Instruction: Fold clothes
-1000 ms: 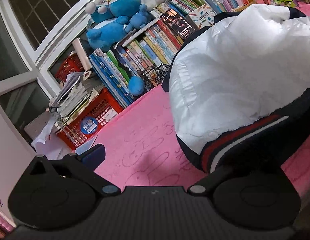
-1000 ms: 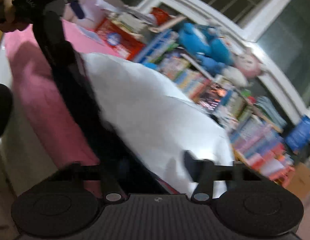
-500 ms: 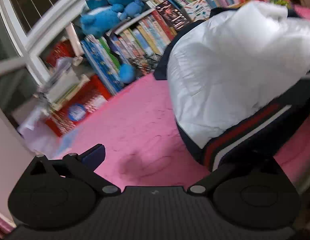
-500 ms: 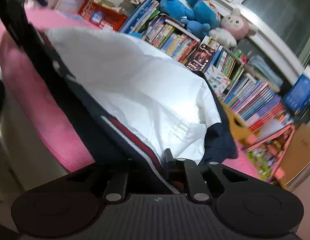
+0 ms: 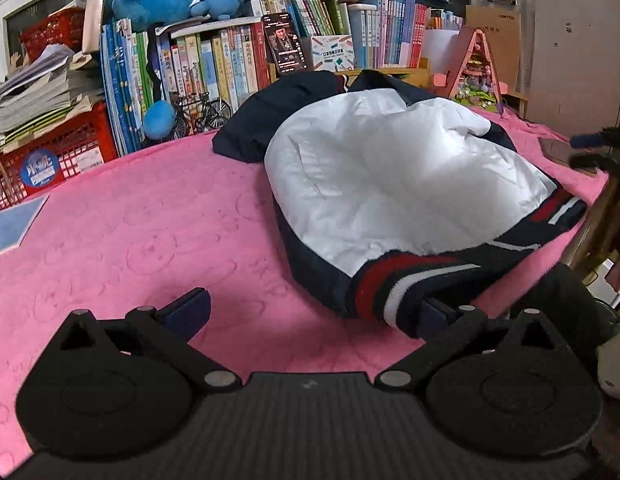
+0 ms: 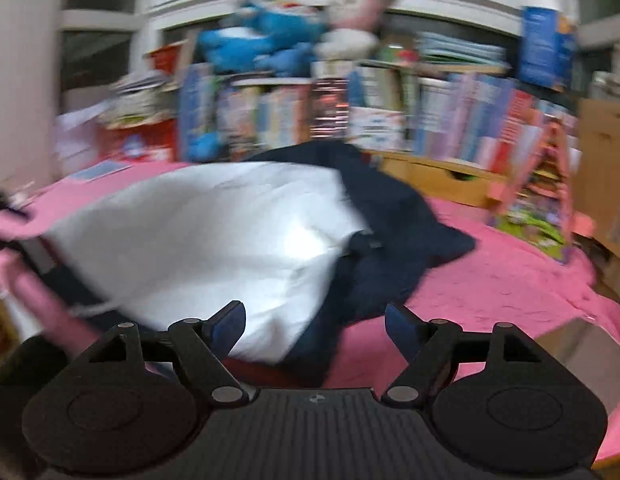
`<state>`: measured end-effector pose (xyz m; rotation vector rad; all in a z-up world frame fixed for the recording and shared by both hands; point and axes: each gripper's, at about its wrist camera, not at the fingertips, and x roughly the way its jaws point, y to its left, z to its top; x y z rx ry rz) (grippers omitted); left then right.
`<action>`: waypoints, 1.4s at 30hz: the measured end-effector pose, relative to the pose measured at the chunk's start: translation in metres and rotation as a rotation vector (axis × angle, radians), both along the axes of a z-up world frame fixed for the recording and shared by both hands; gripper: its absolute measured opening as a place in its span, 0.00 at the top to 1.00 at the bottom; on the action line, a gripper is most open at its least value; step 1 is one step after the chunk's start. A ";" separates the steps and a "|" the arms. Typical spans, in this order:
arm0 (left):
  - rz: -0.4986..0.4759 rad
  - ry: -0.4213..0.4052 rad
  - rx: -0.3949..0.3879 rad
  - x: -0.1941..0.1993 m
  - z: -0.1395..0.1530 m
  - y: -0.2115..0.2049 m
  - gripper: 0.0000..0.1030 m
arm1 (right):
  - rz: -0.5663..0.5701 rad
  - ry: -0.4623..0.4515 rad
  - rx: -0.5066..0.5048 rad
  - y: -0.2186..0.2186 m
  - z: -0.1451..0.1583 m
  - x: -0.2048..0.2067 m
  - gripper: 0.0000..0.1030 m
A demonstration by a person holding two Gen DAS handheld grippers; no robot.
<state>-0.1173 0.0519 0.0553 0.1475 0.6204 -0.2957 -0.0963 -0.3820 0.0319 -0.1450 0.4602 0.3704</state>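
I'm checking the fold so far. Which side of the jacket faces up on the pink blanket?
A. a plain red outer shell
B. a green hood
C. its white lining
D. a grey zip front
C: the jacket shows its white lining uppermost, edged by navy fabric and a striped hem.

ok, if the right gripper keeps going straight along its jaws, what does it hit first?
Most likely the jacket: its white lining and navy edge lie directly ahead of the right gripper, whose jaws are opening with nothing pinched. Depth is blurred, so contact distance is unclear.
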 end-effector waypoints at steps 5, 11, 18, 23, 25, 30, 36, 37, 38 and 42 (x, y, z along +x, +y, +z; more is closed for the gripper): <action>-0.019 -0.052 -0.152 -0.005 0.024 0.019 0.00 | -0.115 -0.095 -0.071 0.032 0.005 0.070 0.24; 0.067 -0.157 -0.305 0.011 0.063 0.040 0.00 | -0.192 -0.078 -0.054 0.080 0.008 0.189 0.17; 0.175 -0.155 -0.011 0.080 0.016 -0.040 0.00 | -0.292 -0.017 -0.175 0.134 -0.010 0.305 0.18; 0.181 -0.050 0.073 0.116 -0.033 -0.067 0.00 | -0.434 0.057 -0.187 0.097 -0.006 0.321 0.96; 0.171 -0.016 0.054 0.119 -0.044 -0.063 0.00 | -0.496 0.000 -0.184 0.067 0.008 0.310 0.96; 0.139 0.006 0.007 0.116 -0.049 -0.053 0.00 | -0.778 -0.042 -0.099 -0.052 0.048 0.269 0.96; 0.113 0.000 0.017 0.112 -0.049 -0.058 0.00 | -0.888 0.314 -0.076 -0.137 0.018 0.247 0.44; 0.111 0.001 0.019 0.112 -0.050 -0.060 0.00 | -0.873 0.332 -0.089 -0.136 0.013 0.238 0.38; 0.108 0.001 0.020 0.113 -0.050 -0.061 0.00 | -0.839 0.321 -0.103 -0.128 0.012 0.229 0.32; 0.110 0.008 0.011 0.116 -0.049 -0.063 0.00 | -0.608 0.255 -0.124 -0.073 0.015 0.195 0.18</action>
